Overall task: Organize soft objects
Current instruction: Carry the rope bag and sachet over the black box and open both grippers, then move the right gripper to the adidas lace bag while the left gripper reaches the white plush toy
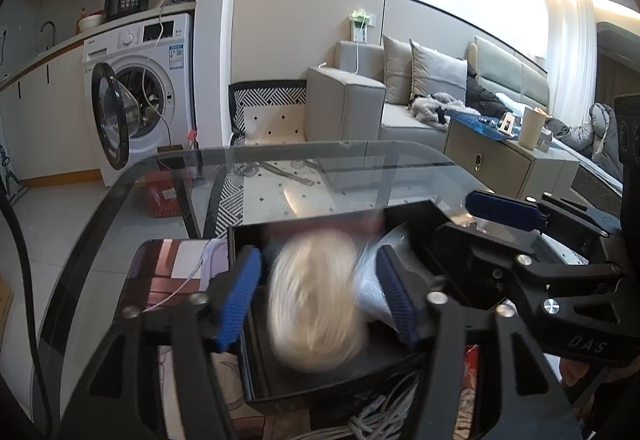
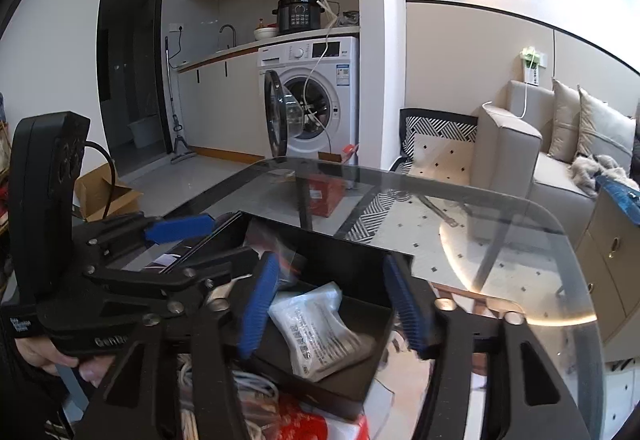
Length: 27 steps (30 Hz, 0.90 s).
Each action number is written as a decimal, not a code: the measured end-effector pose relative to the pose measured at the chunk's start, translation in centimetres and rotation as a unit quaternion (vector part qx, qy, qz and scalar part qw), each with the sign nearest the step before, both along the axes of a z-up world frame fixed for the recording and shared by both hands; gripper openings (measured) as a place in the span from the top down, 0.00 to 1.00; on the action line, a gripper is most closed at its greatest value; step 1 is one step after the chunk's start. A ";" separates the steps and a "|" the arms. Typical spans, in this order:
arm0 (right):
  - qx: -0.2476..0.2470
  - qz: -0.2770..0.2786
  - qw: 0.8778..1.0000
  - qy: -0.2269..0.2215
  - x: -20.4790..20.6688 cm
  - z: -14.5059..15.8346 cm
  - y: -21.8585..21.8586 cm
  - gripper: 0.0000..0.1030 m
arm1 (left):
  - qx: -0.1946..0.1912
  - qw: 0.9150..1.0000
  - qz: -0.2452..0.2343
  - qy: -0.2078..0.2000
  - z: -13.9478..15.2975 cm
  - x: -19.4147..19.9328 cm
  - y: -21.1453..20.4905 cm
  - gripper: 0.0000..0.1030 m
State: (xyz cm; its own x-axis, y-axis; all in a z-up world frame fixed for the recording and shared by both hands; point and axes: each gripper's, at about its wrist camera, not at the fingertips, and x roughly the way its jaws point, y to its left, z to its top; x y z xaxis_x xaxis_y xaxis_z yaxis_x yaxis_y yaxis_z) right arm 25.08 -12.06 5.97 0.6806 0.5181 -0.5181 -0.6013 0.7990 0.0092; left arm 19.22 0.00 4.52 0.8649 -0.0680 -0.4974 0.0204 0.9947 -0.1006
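Left hand-held gripper point(image 1: 320, 296): matte black frame of angled struts, ribbed blue pads point(image 1: 240, 296) on the inner finger faces, silver screw heads at the pivots. Right hand-held gripper point(image 2: 332, 308): same build, black with blue ribbed pads. White lettering on each body, partly legible. A tall black camera block with round lenses tops each unit; a black cable point(image 2: 105, 168) loops from one.
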 end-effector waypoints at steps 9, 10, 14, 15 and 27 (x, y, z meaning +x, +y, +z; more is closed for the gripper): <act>0.034 -0.025 0.999 0.002 -3.1 1.6 -3.8 0.01 | -0.009 1.000 0.001 -0.011 1.0 -2.8 0.5 0.00; 0.037 -0.023 0.999 0.007 -3.6 1.7 -4.3 0.01 | -0.008 1.000 0.003 -0.008 1.0 -3.2 0.6 0.00; 0.035 -0.026 0.999 0.009 -5.2 2.0 -4.9 0.01 | -0.018 1.000 0.002 0.006 0.9 -4.3 0.8 0.00; 0.034 -0.026 0.999 0.009 -5.7 1.9 -5.1 0.01 | -0.021 1.000 0.004 0.008 0.8 -4.7 0.9 0.00; 0.022 -0.010 0.999 0.022 -9.5 0.3 -5.8 0.00 | -0.012 1.000 0.008 0.018 -0.2 -8.9 1.8 0.00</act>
